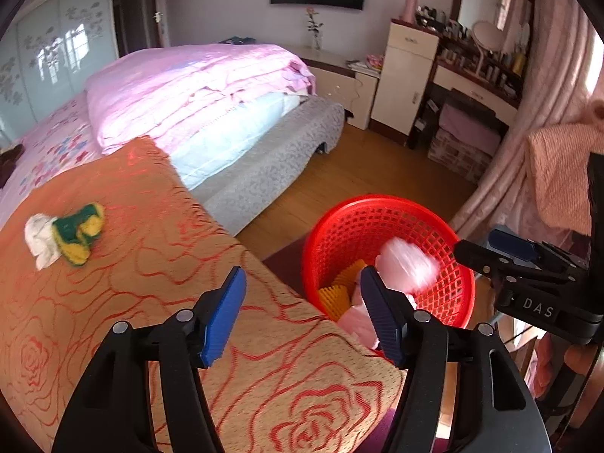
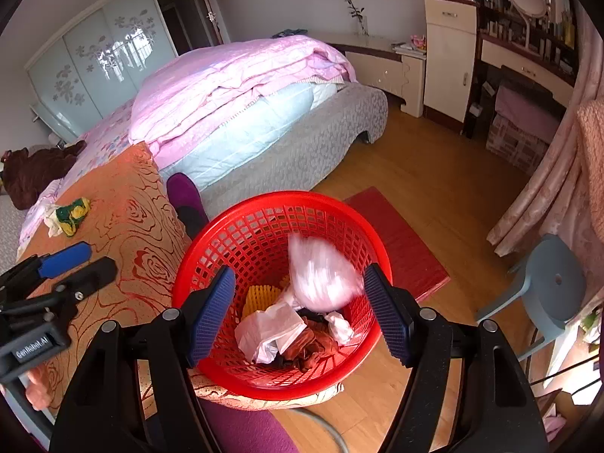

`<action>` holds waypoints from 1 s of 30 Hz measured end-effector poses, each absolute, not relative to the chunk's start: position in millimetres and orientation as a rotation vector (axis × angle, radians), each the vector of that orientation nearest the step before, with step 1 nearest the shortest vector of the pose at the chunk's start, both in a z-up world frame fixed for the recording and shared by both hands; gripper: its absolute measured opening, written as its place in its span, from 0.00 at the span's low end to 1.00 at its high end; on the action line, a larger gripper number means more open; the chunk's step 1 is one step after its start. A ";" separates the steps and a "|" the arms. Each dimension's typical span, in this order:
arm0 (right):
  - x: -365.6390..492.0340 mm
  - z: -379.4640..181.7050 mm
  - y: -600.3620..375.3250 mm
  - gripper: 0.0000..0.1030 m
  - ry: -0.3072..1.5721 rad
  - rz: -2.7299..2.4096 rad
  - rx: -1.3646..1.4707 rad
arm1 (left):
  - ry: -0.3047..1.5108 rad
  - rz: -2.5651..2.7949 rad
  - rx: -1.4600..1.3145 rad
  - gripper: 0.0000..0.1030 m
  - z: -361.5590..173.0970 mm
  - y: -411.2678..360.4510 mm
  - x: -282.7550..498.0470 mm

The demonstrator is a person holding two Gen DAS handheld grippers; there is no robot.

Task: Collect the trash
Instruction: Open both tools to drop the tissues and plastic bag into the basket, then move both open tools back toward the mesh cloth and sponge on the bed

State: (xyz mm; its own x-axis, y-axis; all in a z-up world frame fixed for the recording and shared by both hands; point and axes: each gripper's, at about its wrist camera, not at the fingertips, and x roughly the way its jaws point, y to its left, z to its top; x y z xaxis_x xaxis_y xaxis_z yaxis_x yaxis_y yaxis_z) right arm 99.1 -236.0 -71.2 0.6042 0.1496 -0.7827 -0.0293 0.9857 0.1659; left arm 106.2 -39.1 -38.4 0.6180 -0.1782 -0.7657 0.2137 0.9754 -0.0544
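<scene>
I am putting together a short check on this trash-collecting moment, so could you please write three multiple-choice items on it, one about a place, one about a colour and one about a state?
1. Where does the green and yellow scrap lie?
A. on the orange rose-patterned cover
B. in the basket
C. on the wooden floor

2. What colour is the mesh basket?
A. blue
B. red
C. white

3. How is the right gripper?
A. shut on a tissue
B. shut, empty
C. open above the basket

Answers: 1 A, it rests on the cover beside a white tissue. 2 B, its wall and rim are red. 3 C, its fingers stand apart, with a blurred pink bag loose over the basket.
</scene>
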 end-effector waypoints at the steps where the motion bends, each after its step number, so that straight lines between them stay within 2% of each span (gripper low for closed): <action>1: 98.5 -70.6 -234.9 0.67 0.913 0.104 0.141 | 0.873 -0.218 0.037 0.61 -36.9 -36.9 105.7; 10: 90.6 -58.1 -219.3 0.67 0.843 0.139 0.100 | 0.840 -0.128 -0.023 0.67 -28.9 2.8 92.8; 18: 84.7 -49.0 -197.1 0.71 0.809 0.186 0.062 | 0.812 -0.043 -0.056 0.67 -21.7 37.8 83.3; 30: 80.3 -40.8 -145.0 0.72 0.795 0.294 -0.016 | 0.777 0.053 -0.105 0.69 -11.6 84.7 73.3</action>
